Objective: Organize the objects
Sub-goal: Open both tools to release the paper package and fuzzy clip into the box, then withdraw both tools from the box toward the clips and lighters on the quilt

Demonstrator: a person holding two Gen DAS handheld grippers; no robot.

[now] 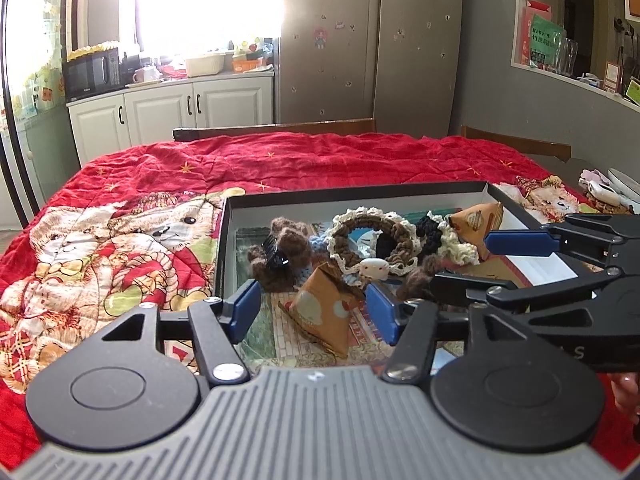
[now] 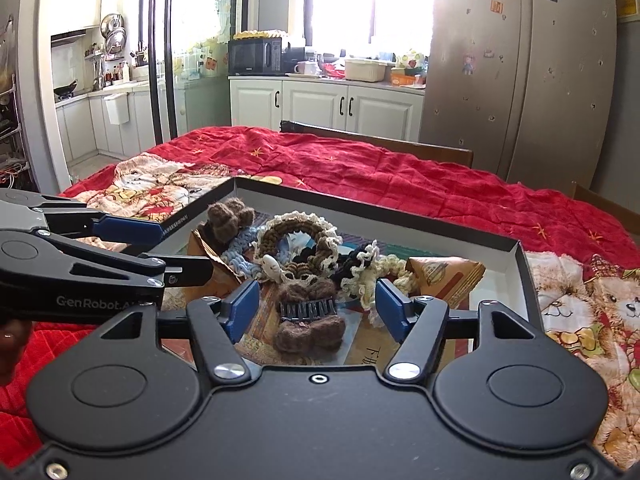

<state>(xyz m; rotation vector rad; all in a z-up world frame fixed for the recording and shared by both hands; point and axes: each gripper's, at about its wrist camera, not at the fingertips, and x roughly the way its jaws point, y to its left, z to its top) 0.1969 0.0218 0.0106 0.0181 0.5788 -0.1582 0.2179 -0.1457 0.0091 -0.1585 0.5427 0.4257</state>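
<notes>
A shallow black-rimmed box [image 1: 352, 190] [image 2: 400, 216] lies on the red quilt and holds several hair accessories and snack packets. My left gripper [image 1: 314, 314] is open over the box's near part. A brown triangular packet [image 1: 326, 316] stands between its blue pads, untouched by the left pad. My right gripper [image 2: 318, 312] is open too, with a fuzzy brown hair clip [image 2: 310, 320] lying loose between its pads. Behind lie a brown-and-cream crochet scrunchie [image 1: 370, 236] [image 2: 298, 240], a second packet [image 1: 478, 220] [image 2: 444, 276] and another brown fuzzy clip [image 1: 280, 248]. Each gripper shows in the other's view.
A red quilt with teddy bears [image 1: 120, 248] [image 2: 580, 312] covers the table. Wooden chair backs [image 1: 280, 128] [image 2: 380, 140] stand at the far edge. Small items [image 1: 608, 194] lie at the table's right side. A hand [image 2: 12, 340] holds the left tool.
</notes>
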